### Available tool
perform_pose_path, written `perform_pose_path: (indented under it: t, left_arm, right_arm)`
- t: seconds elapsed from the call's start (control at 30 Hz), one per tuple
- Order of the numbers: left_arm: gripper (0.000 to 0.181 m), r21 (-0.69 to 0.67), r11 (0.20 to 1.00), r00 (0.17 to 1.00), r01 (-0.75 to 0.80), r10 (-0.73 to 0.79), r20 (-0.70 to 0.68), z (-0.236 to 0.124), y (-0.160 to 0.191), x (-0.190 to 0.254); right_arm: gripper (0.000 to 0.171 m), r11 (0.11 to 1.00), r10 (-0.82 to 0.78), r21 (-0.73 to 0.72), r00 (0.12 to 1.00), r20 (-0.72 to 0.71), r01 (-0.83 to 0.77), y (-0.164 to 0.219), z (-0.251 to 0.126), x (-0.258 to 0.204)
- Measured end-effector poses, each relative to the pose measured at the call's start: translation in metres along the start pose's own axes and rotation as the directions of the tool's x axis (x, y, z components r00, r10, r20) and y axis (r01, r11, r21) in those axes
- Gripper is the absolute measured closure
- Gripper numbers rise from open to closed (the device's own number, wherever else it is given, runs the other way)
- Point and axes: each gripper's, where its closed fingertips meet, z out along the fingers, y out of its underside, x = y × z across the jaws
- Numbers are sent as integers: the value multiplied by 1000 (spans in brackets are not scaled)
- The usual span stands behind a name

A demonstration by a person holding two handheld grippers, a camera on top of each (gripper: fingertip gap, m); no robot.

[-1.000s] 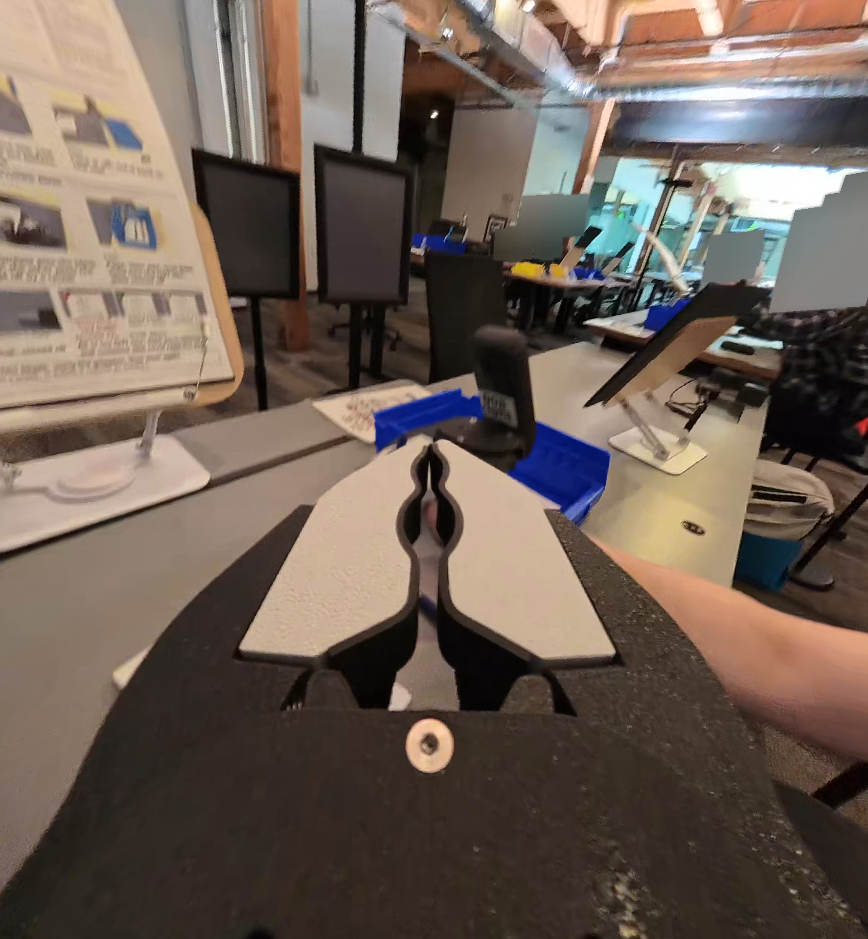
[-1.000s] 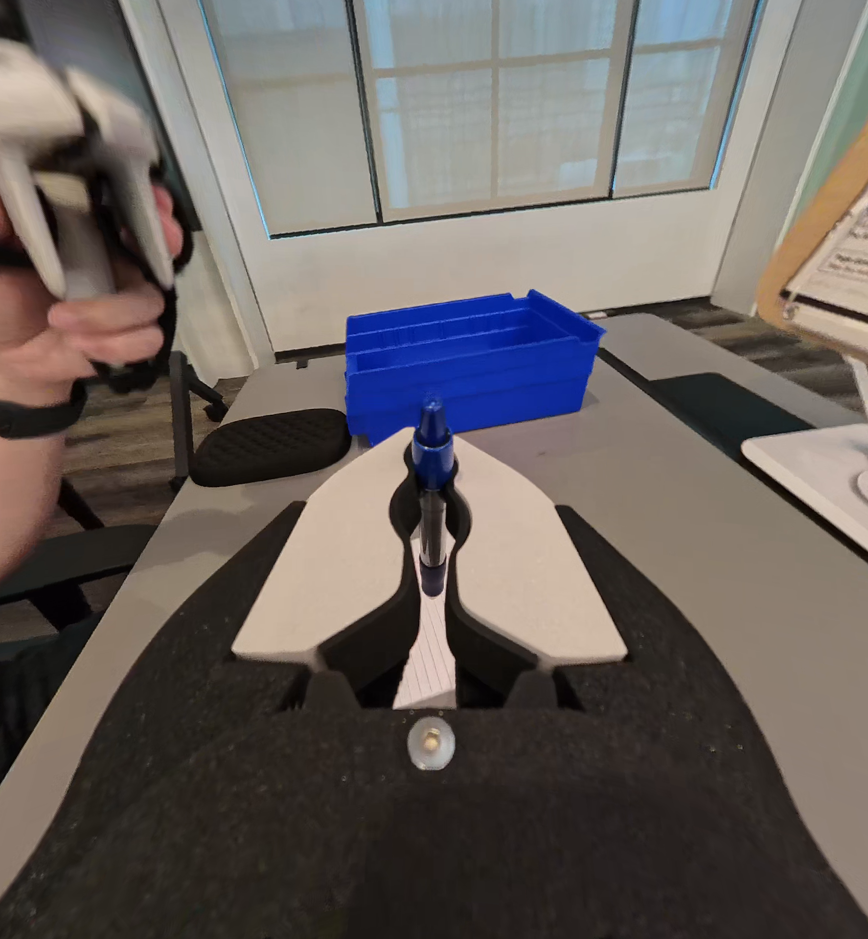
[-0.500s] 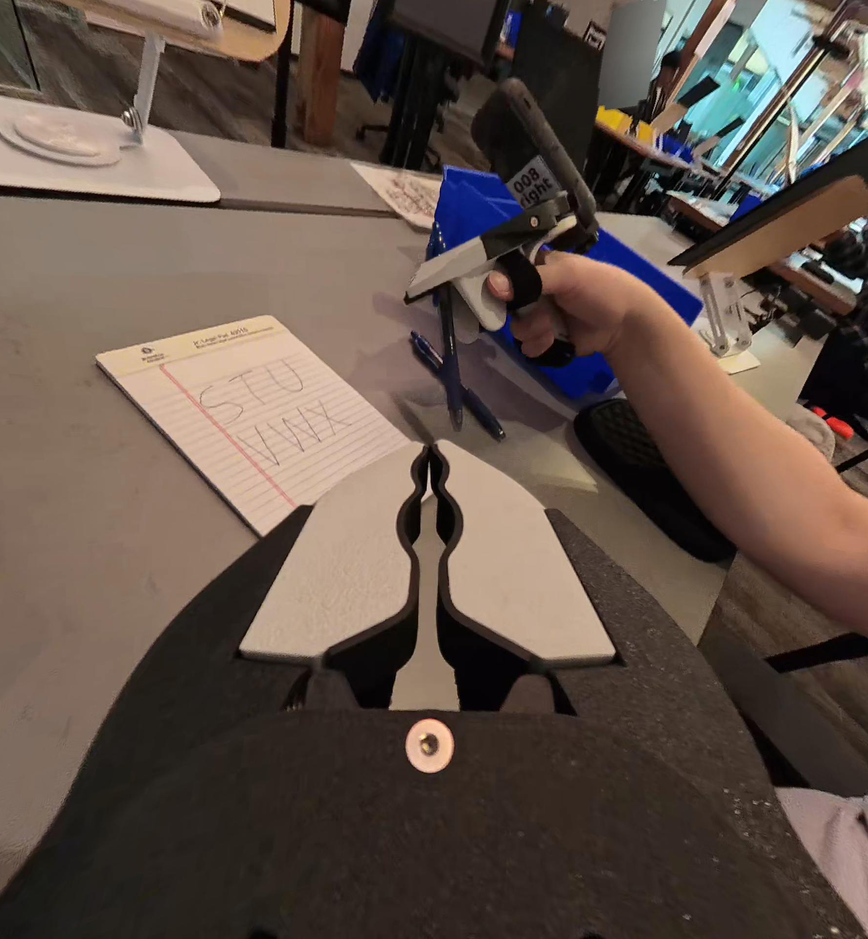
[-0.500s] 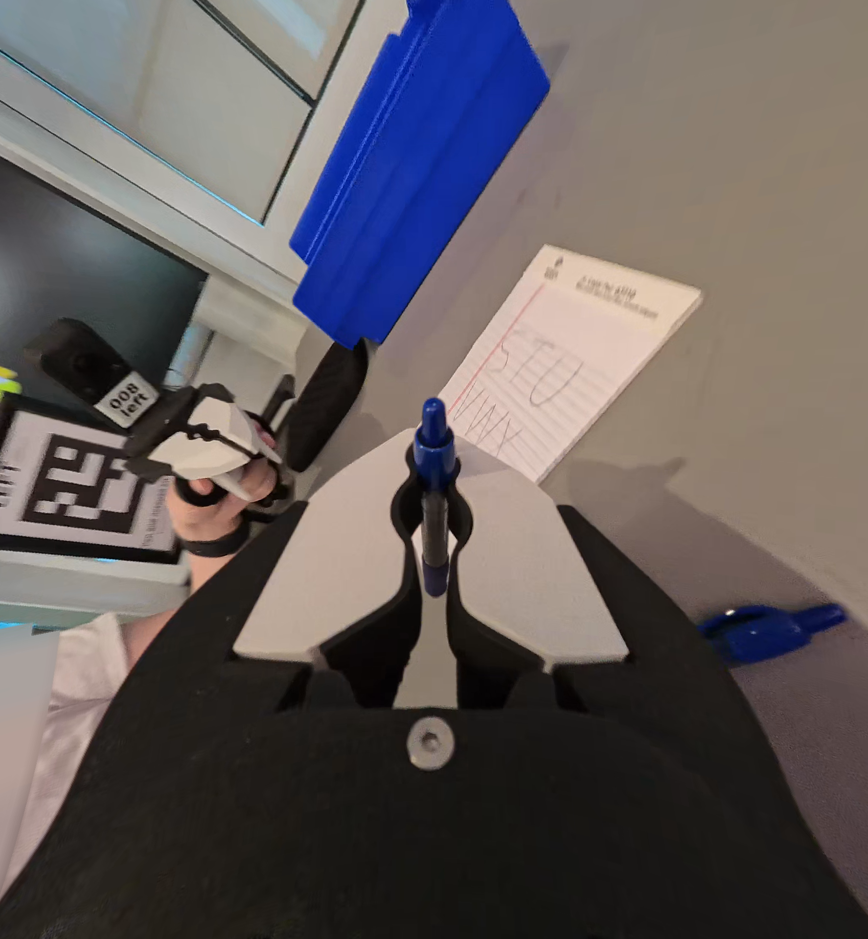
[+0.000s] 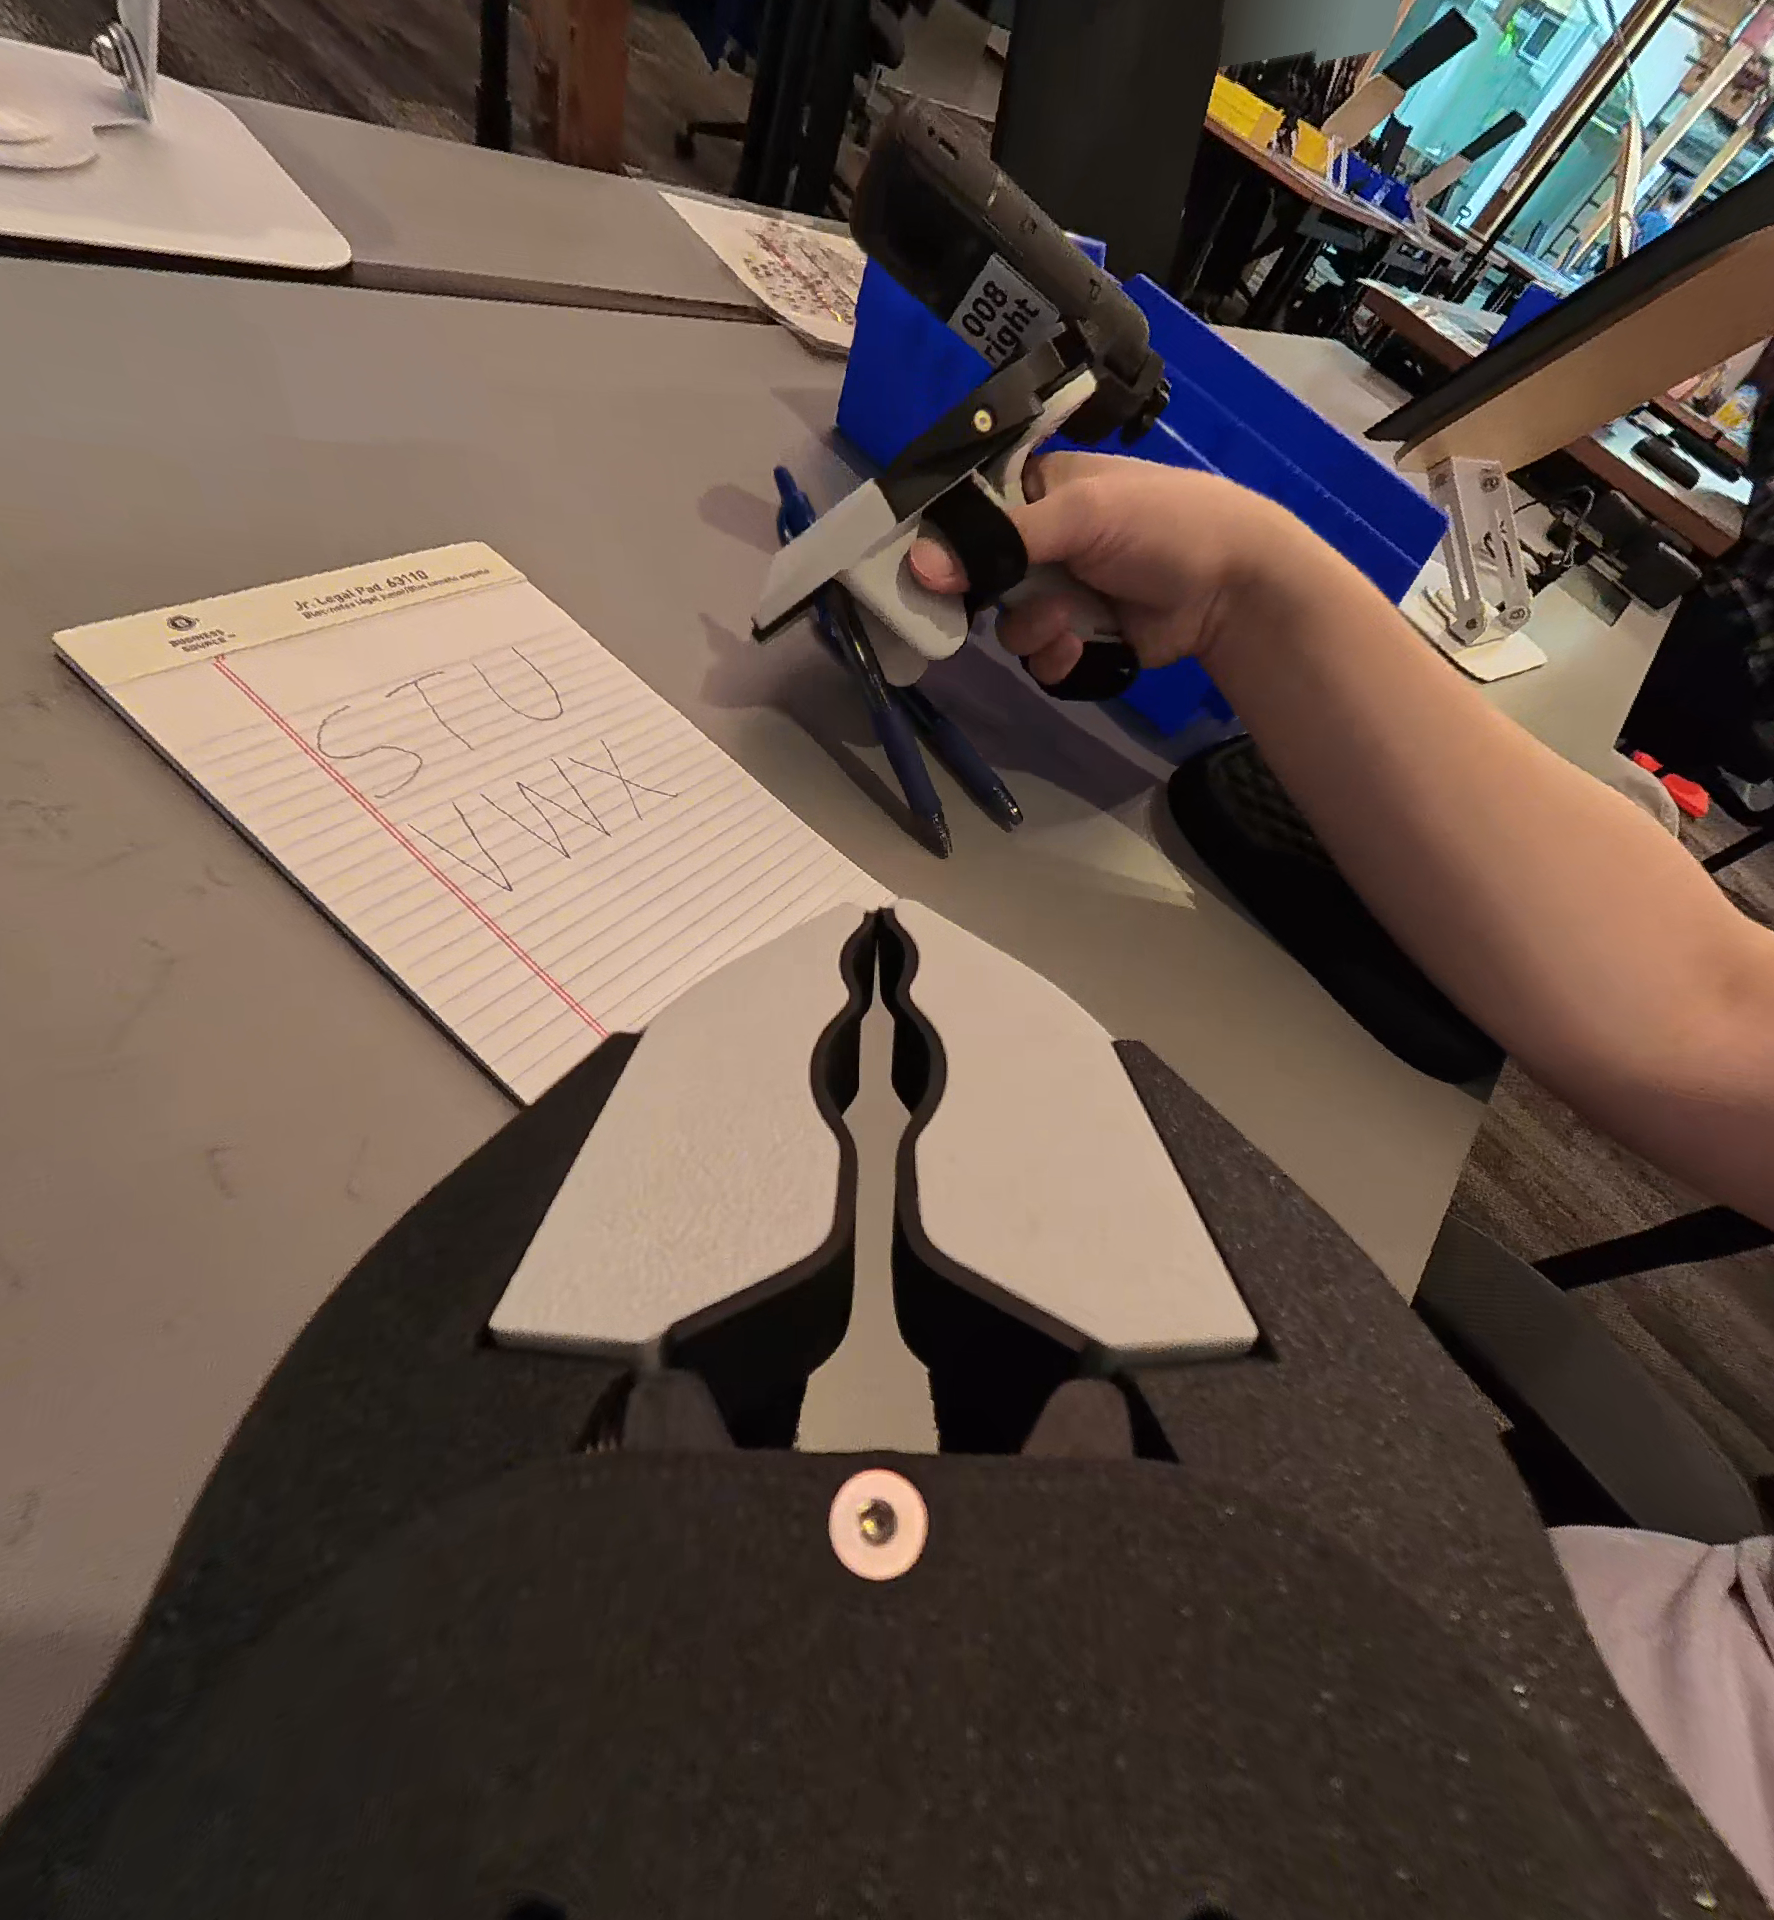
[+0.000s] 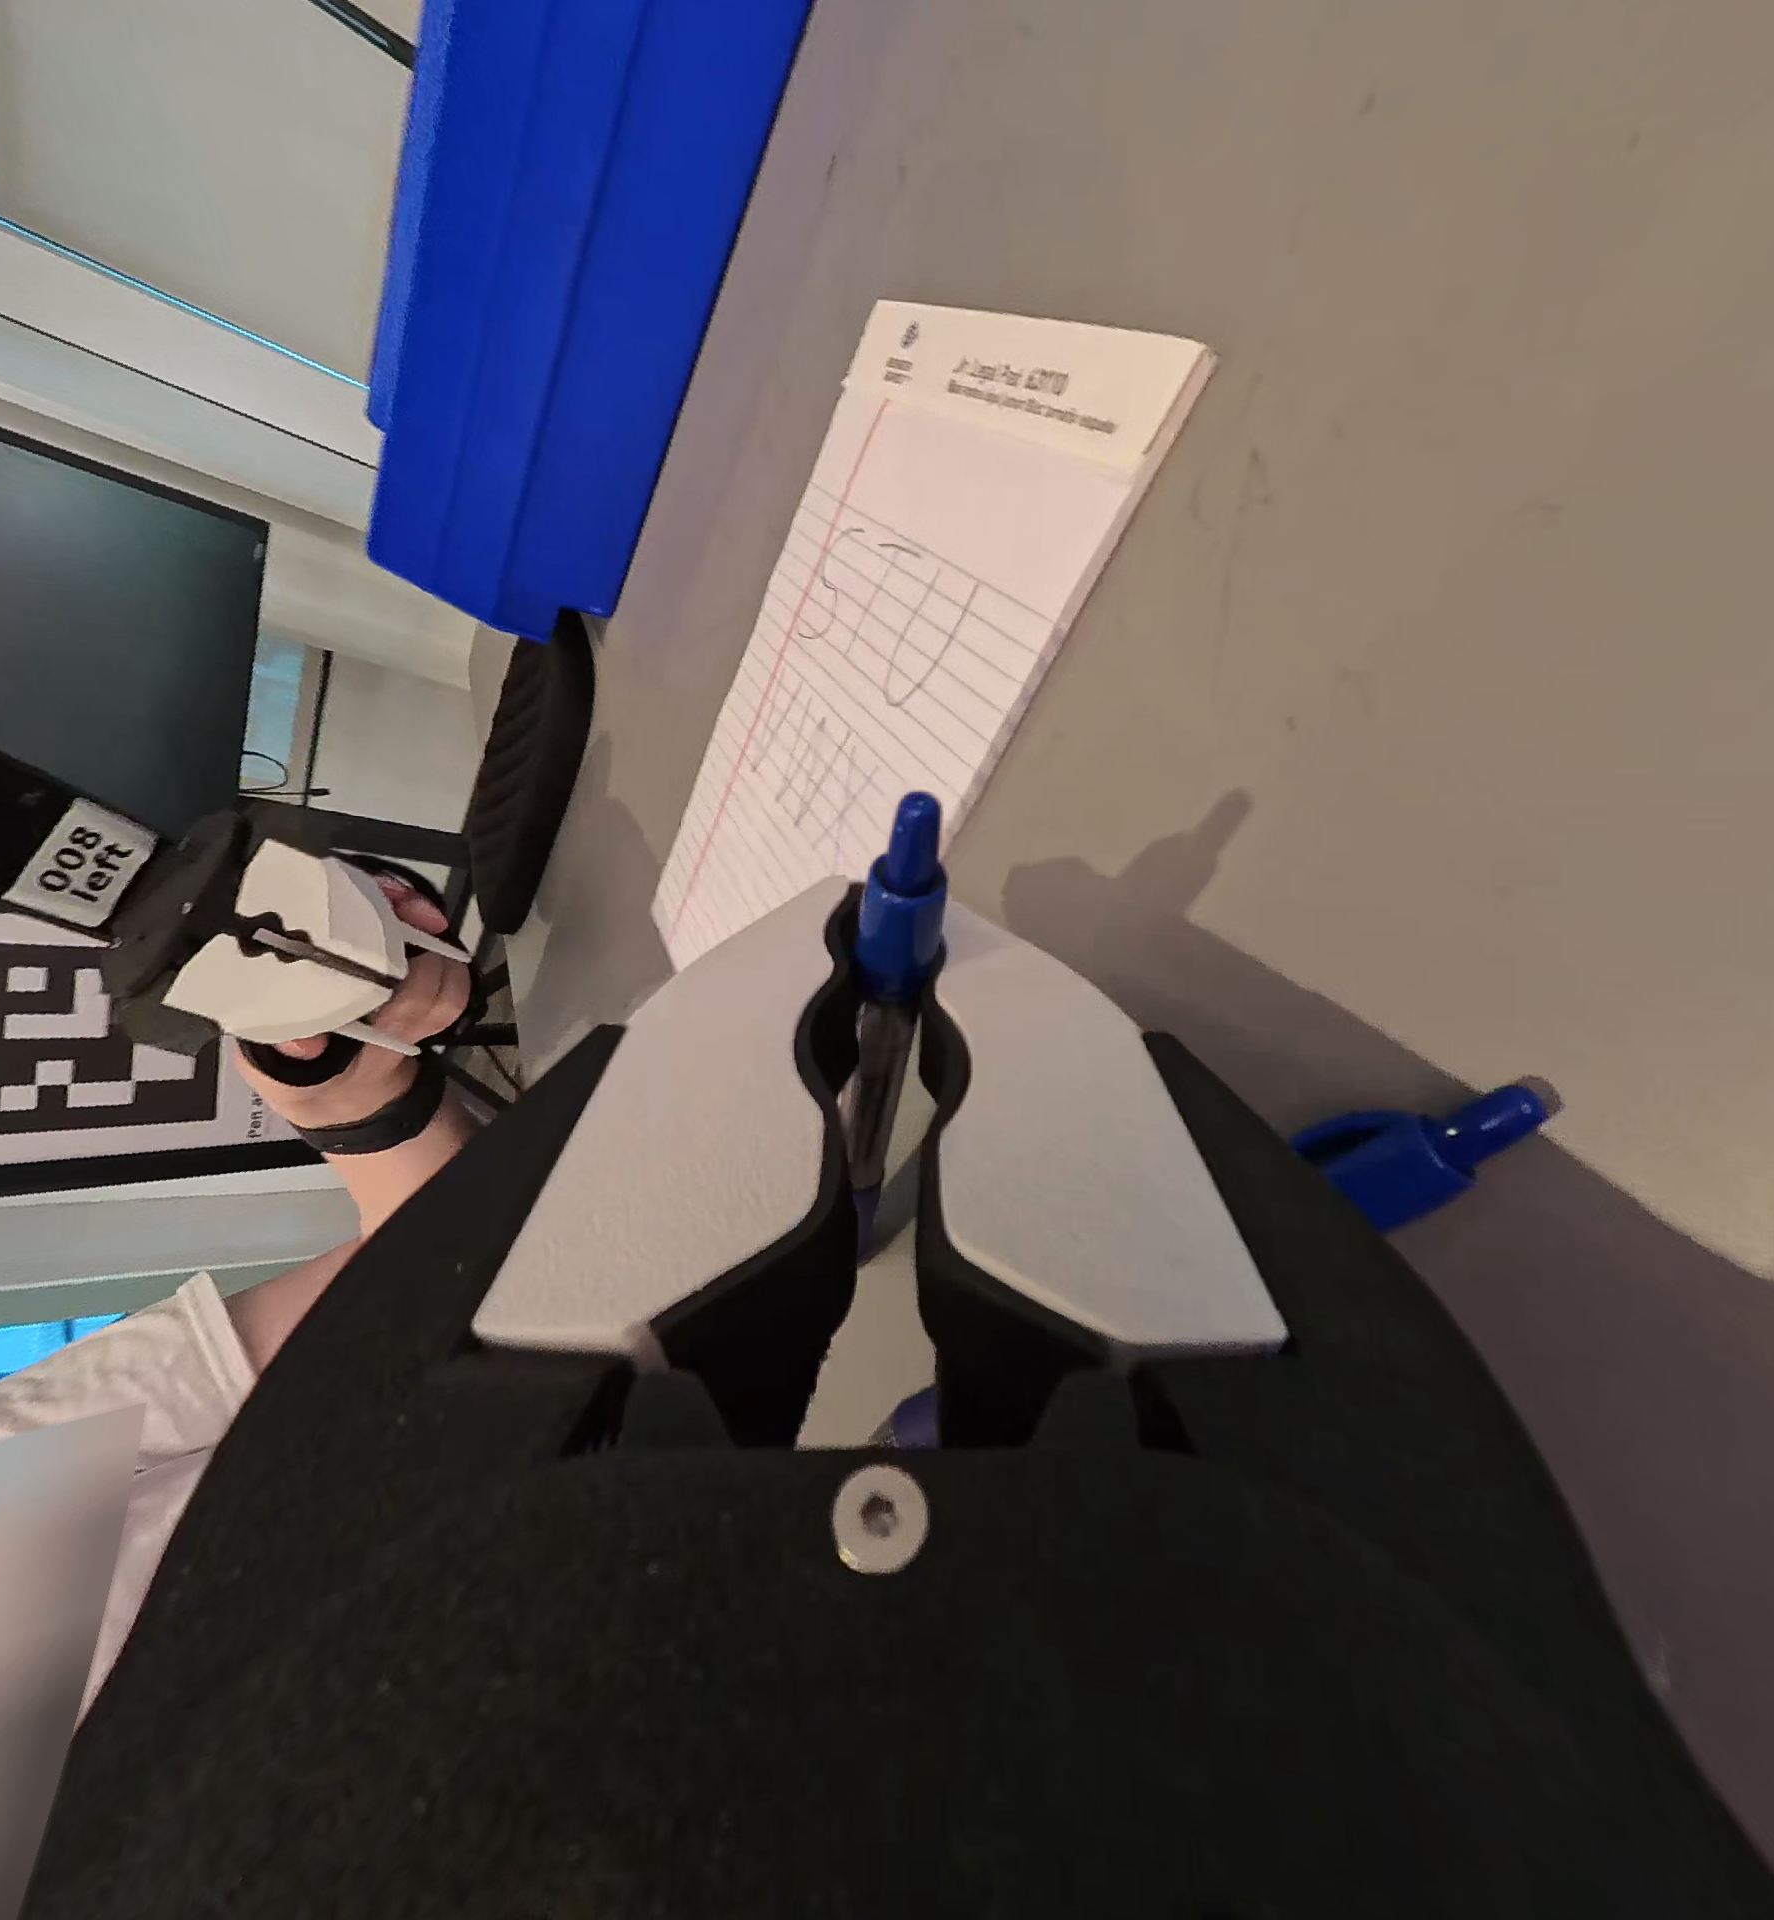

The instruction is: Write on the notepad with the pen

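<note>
Left wrist view gives me the wide picture that my right camera misses: my right tool (image 5: 841, 582) is held up in a hand (image 5: 1122, 561) over the grey counter (image 5: 187, 416), with the pen (image 5: 888, 717) hanging down from it, tip touching or just above the counter, right of the notepad (image 5: 447, 790). A second pen (image 5: 966, 758) lies flat on the counter just beside that tip. My left tool (image 5: 878, 925) is clenched on nothing, fingers pressed together, hovering near the lower right corner of the notepad. Right wrist view shows what the other cannot: the pen (image 6: 888, 997) sits in the notch between my right tool's (image 6: 888, 935) fingers, clenched tight, its blue end sticking out past the tips. From here the notepad (image 6: 945, 582) lies ahead and slightly left of the pen, with handwriting on its upper lines, and the spare pen (image 6: 1413, 1153) peeks out at the right. The blue bin (image 5: 1278, 436) stands behind my right tool; I cannot see inside it from either camera. My left tool (image 6: 291, 966) shows farther off at the left, off the counter edge.
</note>
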Motion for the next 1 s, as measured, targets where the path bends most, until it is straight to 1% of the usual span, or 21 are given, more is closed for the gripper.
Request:
perform_pose_path:
  t: [0.1, 0.2, 0.33, 0.43, 0.87, 1.0]
  left_arm:
    - [181, -5, 1000, 1000, -3, 3, 9, -1, 2, -1]
    - [181, -3, 1000, 1000, -4, 4, 14, -3, 1, -2]
    - [181, 0, 1000, 1000, -3, 3, 15, -5, 0, -1]
    - [181, 2, 1000, 1000, -7, 7, 15, -6, -1, 0]
    - [181, -11, 1000, 1000, -25, 25, 18, -7, -6, 4]
    - [181, -22, 999, 1000, -24, 24, 14, -8, -6, 5]
  right_arm:
    - [164, 1000, 6, -19, 999, -48, -7, 3, 2, 10]
    - [163, 1000, 1, -8, 997, -79, -2, 1, 2, 13]
    - [158, 1000, -30, -7, 987, -159, 29, 0, 1, 19]
    - [154, 999, -39, 4, 981, -191, 40, -2, 0, 21]
    - [154, 996, -87, -38, 954, -287, 80, 1, -1, 27]
    - [152, 992, -124, -79, 926, -355, 103, 3, -4, 32]
